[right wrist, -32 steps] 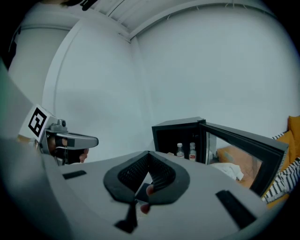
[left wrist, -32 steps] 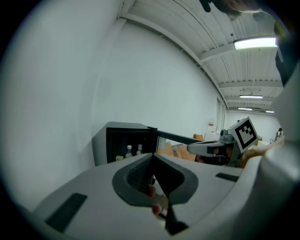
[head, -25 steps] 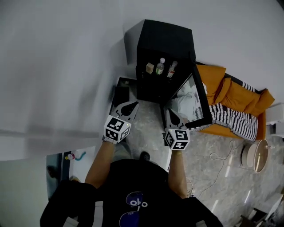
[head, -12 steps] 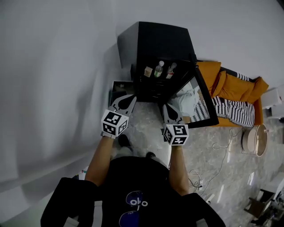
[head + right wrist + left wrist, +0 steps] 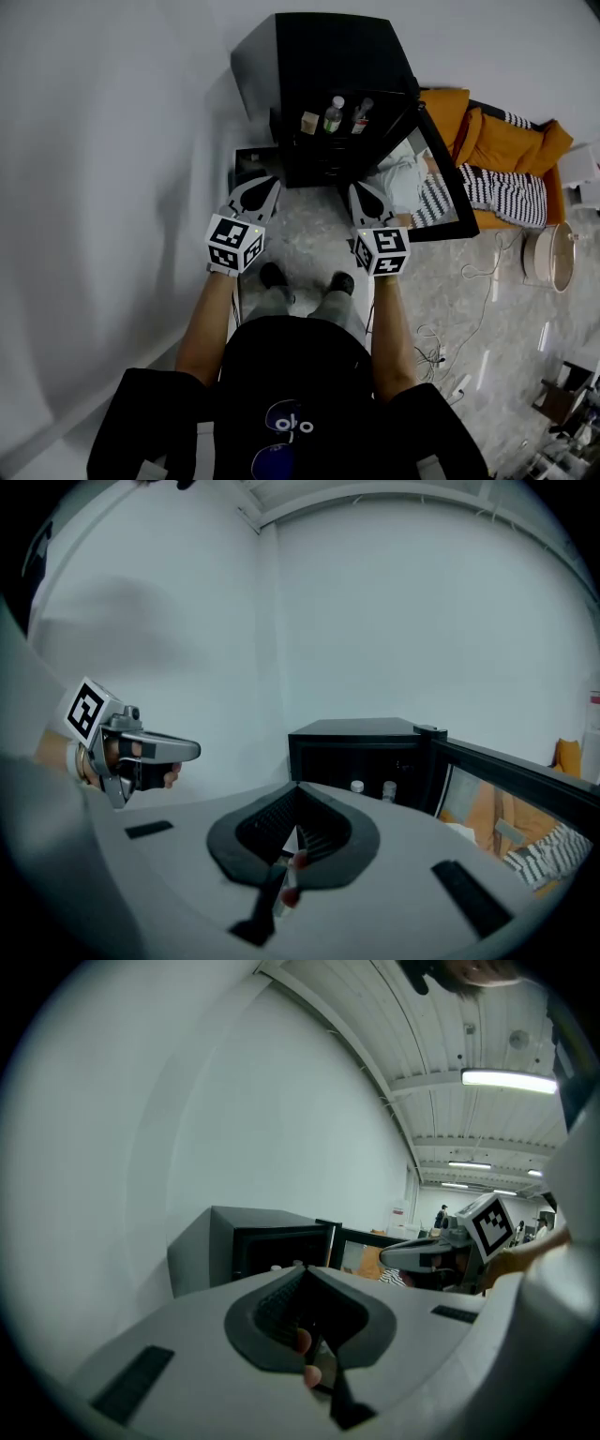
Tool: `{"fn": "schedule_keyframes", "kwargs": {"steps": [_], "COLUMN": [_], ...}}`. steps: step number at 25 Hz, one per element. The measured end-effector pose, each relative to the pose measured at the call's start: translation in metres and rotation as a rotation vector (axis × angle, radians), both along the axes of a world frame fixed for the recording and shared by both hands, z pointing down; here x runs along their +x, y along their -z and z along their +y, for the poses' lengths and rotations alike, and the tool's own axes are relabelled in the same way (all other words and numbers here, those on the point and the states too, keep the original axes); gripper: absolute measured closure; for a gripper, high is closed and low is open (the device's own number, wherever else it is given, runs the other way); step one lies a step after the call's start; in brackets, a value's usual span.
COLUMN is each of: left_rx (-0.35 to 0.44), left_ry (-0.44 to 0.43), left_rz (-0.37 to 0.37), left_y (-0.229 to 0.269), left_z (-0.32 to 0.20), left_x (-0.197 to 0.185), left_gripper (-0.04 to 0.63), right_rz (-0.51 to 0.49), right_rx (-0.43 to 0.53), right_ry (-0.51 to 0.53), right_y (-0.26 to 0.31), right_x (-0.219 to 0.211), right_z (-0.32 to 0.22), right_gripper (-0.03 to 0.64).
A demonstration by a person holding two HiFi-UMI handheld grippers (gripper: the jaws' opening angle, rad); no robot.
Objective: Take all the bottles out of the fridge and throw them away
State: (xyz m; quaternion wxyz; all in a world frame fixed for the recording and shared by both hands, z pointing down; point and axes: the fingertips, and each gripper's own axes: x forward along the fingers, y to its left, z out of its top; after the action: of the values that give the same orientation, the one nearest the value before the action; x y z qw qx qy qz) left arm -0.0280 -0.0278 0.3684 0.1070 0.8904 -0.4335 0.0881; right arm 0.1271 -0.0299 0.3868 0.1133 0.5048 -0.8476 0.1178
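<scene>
White wall fills the left of the scene, seen from the head view. Left gripper (image 5: pixel 259 187), held level above the marbled floor (image 5: pixel 309 244), has its two fingers (image 5: pixel 281 1302) pressed together along their whole length, with nothing between them and touching nothing; its own view shows the ribbed pads meeting at the tip. Beyond it, against the far wall, stands the black fridge (image 5: pixel 328 56), its interior exposed. On the upper shelf, from left to right, are a small pale carton (image 5: pixel 309 122), a clear bottle (image 5: pixel 333 114) with a white cap and green label, and a second bottle (image 5: pixel 362 114) with a red label; both bottles stand upright, close together and apart from both grippers. Right gripper (image 5: pixel 362 192) is level with the left one, on the near side of the fridge; its fingers (image 5: pixel 323 832) are likewise closed flat against each other, gripping nothing. Just right of it the glass-fronted fridge door (image 5: pixel 441 178) is swung out toward the near right. Farther right lies an orange sofa (image 5: pixel 497 141) carrying a black-and-white striped cloth (image 5: pixel 506 192), and a white cable (image 5: pixel 469 328) trails over the floor.
</scene>
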Motion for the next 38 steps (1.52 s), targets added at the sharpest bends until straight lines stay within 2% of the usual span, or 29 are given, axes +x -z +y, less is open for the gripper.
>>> {"fn": "schedule_keyframes", "kwargs": {"steps": [6,13,22,26,38], "left_rx": [-0.01,-0.012,-0.012,-0.011,-0.024], "left_ry": [0.105,0.205,0.247,0.272,0.275], "left_rz": [-0.007,-0.007,-0.038,-0.024,-0.013], "left_y": [-0.019,-0.032,-0.055,-0.066,-0.124], "left_z": [-0.021,-0.042,-0.054,-0.06,-0.088], "left_x": [0.009,0.044,0.075,0.082,0.102], "left_gripper": [0.594,0.594,0.594,0.594,0.594], "right_rz": [0.007,0.017,-0.006,-0.009,-0.006], "right_rx": [-0.024,-0.046,-0.056,-0.052,-0.016], "right_ry": [0.06,0.148,0.168,0.181,0.204], "right_y": [-0.023,-0.043,-0.065,-0.071,-0.102], "right_x": [0.022,0.058,0.078,0.08,0.074], "right_z": [-0.025,-0.046,-0.063,-0.066,-0.095], "right_gripper": [0.616,0.615,0.615,0.617,0.615]}}
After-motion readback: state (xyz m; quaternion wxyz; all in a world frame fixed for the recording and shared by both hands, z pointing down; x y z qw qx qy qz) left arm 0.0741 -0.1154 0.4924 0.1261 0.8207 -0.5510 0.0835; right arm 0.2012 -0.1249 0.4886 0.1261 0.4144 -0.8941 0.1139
